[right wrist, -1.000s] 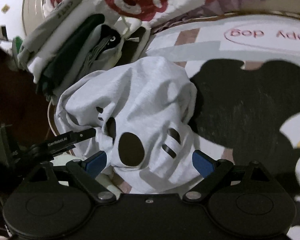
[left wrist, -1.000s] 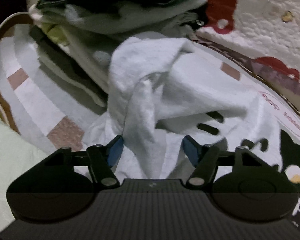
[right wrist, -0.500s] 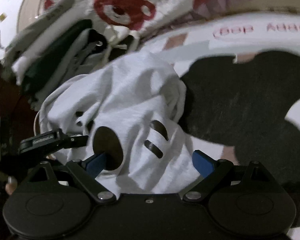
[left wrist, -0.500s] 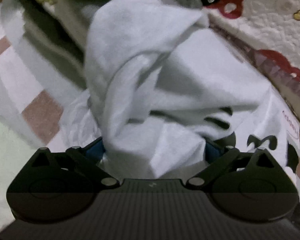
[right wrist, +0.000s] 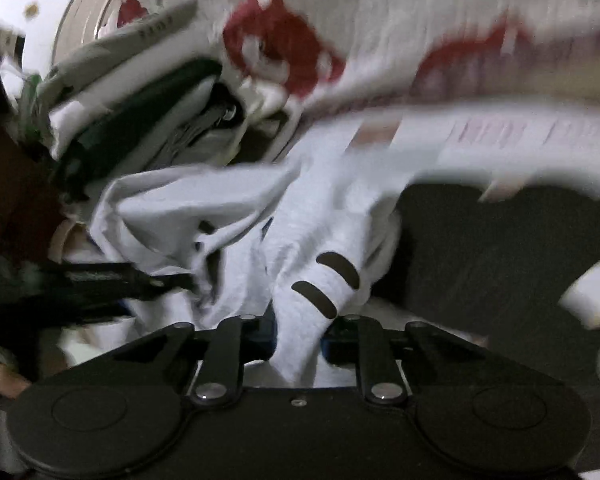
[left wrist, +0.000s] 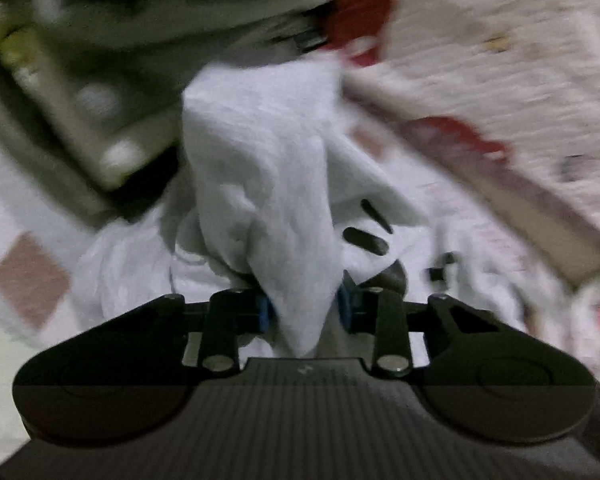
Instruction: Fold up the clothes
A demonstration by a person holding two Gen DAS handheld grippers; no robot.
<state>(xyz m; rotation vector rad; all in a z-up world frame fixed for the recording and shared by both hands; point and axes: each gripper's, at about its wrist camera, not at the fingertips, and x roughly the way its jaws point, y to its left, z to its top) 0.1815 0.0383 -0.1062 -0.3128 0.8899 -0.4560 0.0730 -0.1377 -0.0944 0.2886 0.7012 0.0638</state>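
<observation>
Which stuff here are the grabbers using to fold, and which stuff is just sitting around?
In the job:
white garment, bunched up
left gripper, shut on the cloth
right gripper, shut on the cloth

Just lying about:
pile of folded clothes behind
bear-print blanket
patterned mat underneath

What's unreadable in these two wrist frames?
- Left wrist view: folded stack, motion-blurred.
- Left wrist view: left hand-held gripper pads, mostly covered by white garment.
- Right wrist view: pink mat lettering, smeared.
- Right wrist view: right hand-held gripper contact, buried in cloth.
</observation>
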